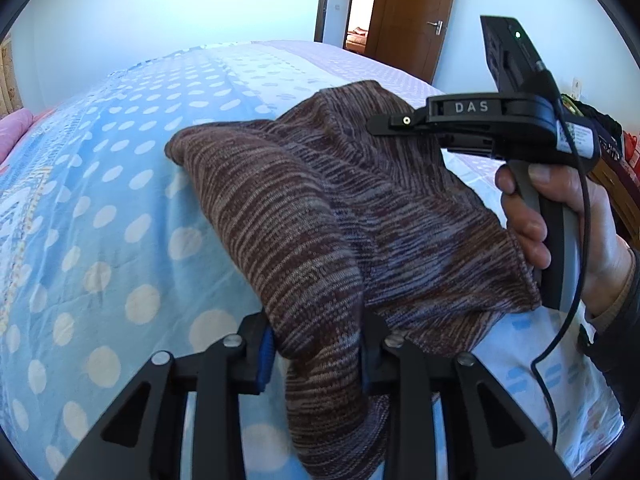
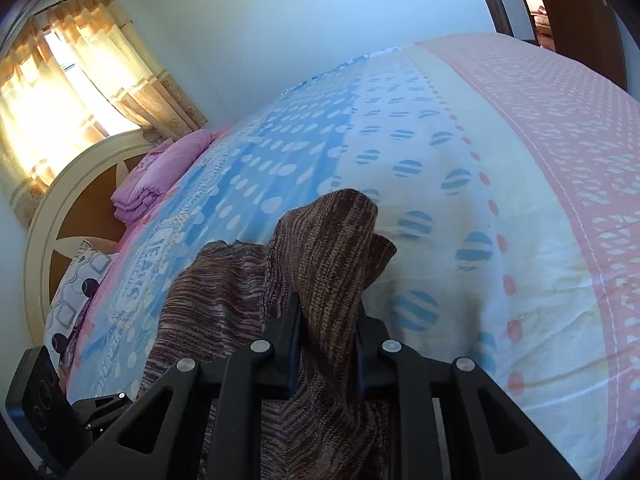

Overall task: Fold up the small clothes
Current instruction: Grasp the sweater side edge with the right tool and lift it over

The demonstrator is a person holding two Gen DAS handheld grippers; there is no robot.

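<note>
A small brown-and-grey striped knit garment (image 1: 320, 208) is bunched and lifted over the bed. My left gripper (image 1: 318, 354) is shut on a hanging fold of it, with the cloth pinched between the blue pads. In the left wrist view a hand (image 1: 560, 216) holds the other gripper's handle at the right, beside the garment's far end. In the right wrist view the same knit garment (image 2: 320, 264) rises in a peak, and my right gripper (image 2: 326, 344) is shut on a thick fold of it. Both grippers' fingertips are partly buried in cloth.
The bed (image 1: 100, 200) carries a blue sheet with pale dots, a white band and a pink band (image 2: 560, 160). A folded pink quilt (image 2: 160, 176) and a patterned pillow (image 2: 76, 292) lie by the round headboard. A wooden door (image 1: 412, 12) stands behind the bed.
</note>
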